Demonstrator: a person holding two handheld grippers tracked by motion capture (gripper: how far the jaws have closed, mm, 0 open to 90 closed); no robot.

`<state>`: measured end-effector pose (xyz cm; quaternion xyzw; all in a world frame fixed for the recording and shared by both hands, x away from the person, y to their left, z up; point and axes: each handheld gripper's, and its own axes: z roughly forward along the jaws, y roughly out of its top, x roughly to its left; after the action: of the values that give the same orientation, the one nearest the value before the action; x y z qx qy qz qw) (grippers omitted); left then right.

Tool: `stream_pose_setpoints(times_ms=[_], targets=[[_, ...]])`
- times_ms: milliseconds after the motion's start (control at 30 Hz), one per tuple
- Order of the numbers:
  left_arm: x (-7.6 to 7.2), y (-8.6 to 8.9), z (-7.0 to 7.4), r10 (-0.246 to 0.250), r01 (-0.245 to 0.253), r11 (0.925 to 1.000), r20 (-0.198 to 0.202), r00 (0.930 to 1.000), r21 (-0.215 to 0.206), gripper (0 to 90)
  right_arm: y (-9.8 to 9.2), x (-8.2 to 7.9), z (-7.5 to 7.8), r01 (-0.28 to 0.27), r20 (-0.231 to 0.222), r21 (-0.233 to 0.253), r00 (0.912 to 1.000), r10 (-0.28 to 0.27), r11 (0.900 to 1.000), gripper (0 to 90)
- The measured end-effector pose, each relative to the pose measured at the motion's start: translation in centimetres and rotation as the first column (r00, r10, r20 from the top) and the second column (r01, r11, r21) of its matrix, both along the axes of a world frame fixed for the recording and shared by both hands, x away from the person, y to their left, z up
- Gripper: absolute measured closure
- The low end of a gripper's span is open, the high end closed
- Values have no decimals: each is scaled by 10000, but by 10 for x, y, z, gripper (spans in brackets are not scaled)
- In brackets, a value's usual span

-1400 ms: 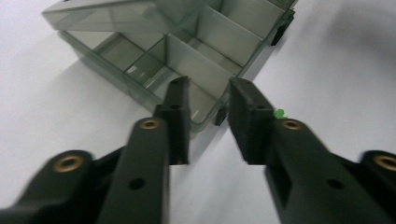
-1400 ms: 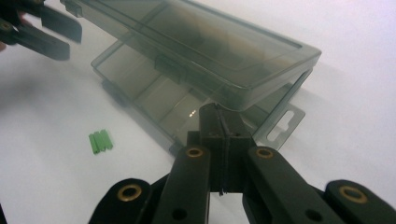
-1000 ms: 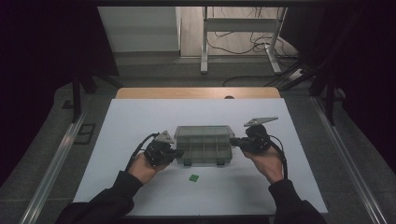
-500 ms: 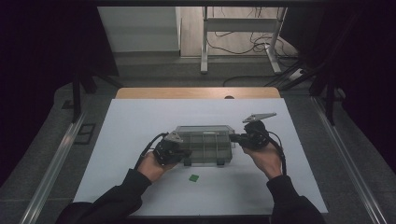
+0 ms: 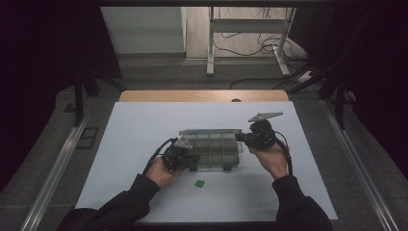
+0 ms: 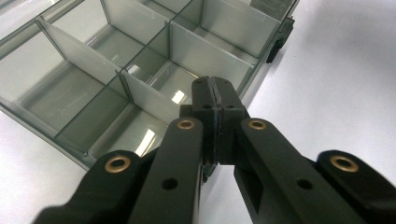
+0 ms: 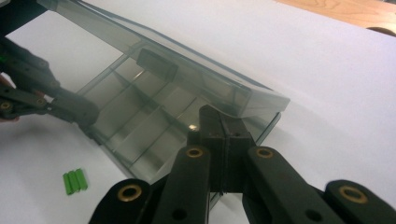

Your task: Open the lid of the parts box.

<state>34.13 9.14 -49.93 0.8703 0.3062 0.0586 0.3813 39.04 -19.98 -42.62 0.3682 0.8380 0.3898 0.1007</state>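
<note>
Two tools work on one clear organiser box (image 5: 211,149), which sits mid-way across the white surface (image 5: 144,125), w/ its lid swung up and back along the far edge. In the high view the left tool (image 5: 192,162) is at the box's near-left corner and the right tool (image 5: 239,139) at its right end, approx. level w/ the rim. In the left gripper view the left tool (image 6: 215,93) has its jaws pressed together, tips right at the box's side wall above a row of divided compartments (image 6: 140,60); whether a thin edge of the wall is pinched between them is hard to tell from this angle, prob. just touching. In the right gripper view the right tool (image 7: 223,122) likewise has its jaws closed flat against each other, tips at the end wall of the box (image 7: 154,116), under the raised lid (image 7: 177,65); no clear sign of anything gripped. A dark latch (image 7: 156,63) shows on the lid. The compartments visible look bare. A small green piece (image 5: 199,183), ribbed like a few short rods side by side in the right gripper view (image 7: 74,181), lies on the surface just in front of the box, apart from it and from both tools. Beyond the white sheet a strip of wooden tabletop (image 5: 202,95) shows.
</note>
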Motion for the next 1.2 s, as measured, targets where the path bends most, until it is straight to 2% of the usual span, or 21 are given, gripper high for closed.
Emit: stream_pose_setpoints(times_ms=[267, 633, 1200], targets=[[-1, -1, -2, -112, 112, 9999, 58, 9999, -14, 897, 2, 13, -1, 152, 133, -12, 9998, -152, 9999, 894], [-1, -1, -2, -89, 89, 9999, 27, 10000, -48, 897, 2, 30, -6, 428, 45, 131, 9991, -429, 9990, 894], [0, 0, -2, -116, 115, 9999, -86, 9999, -74, 897, 10, 50, -12, 528, 143, 87, 9985, -529, 9986, 894]])
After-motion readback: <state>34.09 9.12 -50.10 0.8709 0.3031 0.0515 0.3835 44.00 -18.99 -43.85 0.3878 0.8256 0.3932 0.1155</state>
